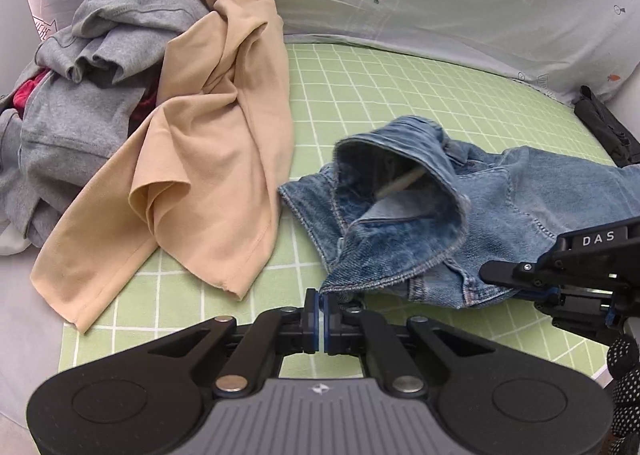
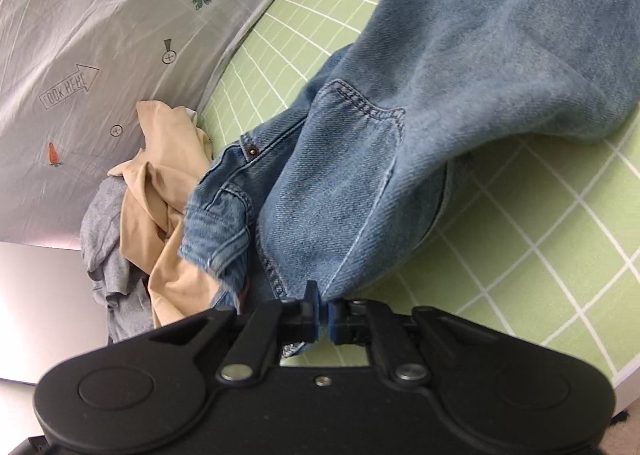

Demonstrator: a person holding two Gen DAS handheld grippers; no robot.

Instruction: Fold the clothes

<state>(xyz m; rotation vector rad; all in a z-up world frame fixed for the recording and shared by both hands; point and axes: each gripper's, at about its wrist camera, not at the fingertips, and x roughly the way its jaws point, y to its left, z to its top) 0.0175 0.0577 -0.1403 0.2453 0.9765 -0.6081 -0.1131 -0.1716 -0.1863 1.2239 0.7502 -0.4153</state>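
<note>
In the left wrist view, the left tongs (image 1: 322, 301) sit at bottom centre, pads pressed together on the waistband edge of the blue jeans (image 1: 404, 223), which sprawl across the centre and right of the green checked mat (image 1: 380, 95). A beige garment (image 1: 208, 159) drapes over a grey garment (image 1: 80, 103) at the left. The right tongs (image 1: 492, 273) reach in from the right edge, against the denim.

In the right wrist view, the right tongs (image 2: 323, 311) at bottom centre are clamped tight on a denim edge; the jeans (image 2: 400, 135) hang lifted, filling the centre and upper right. The carrot-print sheet (image 2: 100, 35) occupies the upper left.
</note>
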